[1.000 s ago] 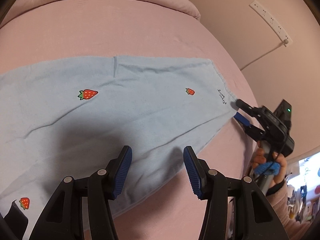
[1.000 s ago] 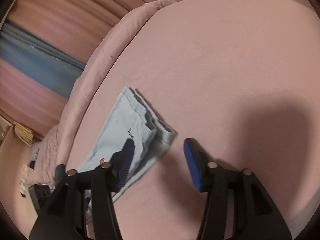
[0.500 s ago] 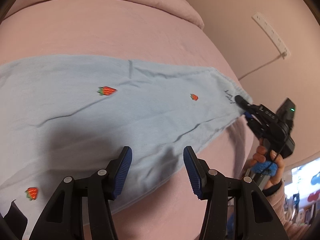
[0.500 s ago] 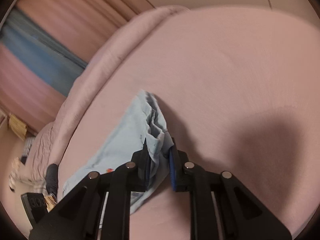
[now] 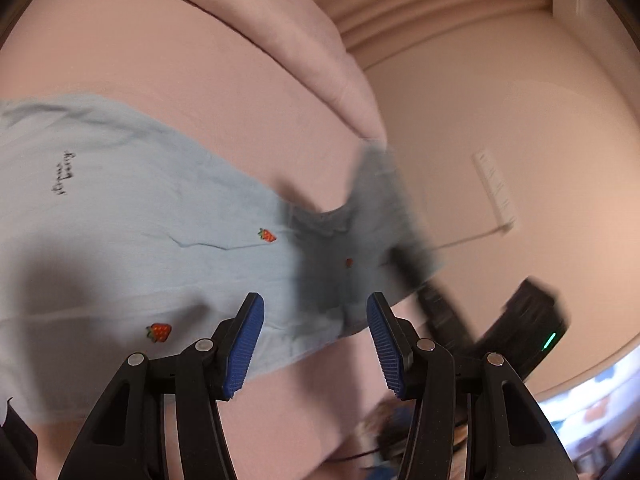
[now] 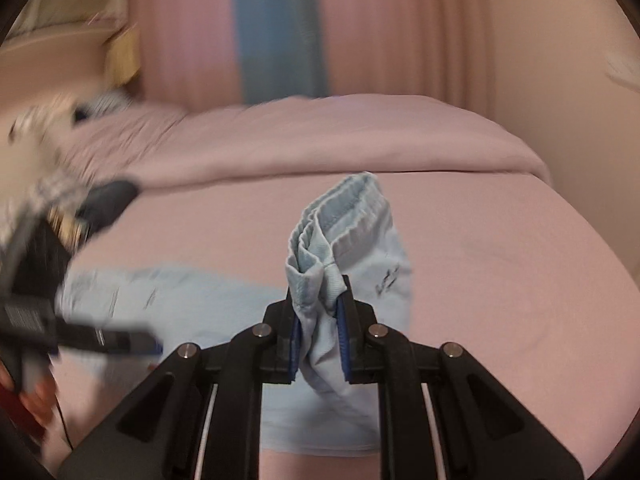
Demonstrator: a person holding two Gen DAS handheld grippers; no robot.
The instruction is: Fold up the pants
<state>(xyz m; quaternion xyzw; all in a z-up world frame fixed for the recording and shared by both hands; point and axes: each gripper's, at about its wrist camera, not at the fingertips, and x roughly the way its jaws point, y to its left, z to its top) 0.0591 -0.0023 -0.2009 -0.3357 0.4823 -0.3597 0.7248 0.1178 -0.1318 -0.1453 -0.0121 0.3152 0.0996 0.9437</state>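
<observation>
Light blue pants (image 5: 132, 224) with small red strawberries lie across a pink bed. My left gripper (image 5: 316, 344) is open and empty, hovering over the pants' near edge. My right gripper (image 6: 318, 332) is shut on the gathered waistband end of the pants (image 6: 340, 232) and holds it lifted above the bed, folded back over the rest. In the left wrist view that lifted end (image 5: 360, 240) and the right gripper (image 5: 448, 312) show as a dark blur at the right. The left gripper (image 6: 120, 340) shows blurred at the left of the right wrist view.
The pink bed sheet (image 6: 500, 248) spreads all around, with a folded pink duvet (image 6: 320, 136) along the far side. Pink curtains (image 6: 400, 32) hang behind. A wall (image 5: 500, 100) with a white power strip (image 5: 496, 188) stands close at the bed's right.
My right gripper closed on the waistband end, lifted it and swung it over the pants. My left gripper stayed open and shifted along the pants.
</observation>
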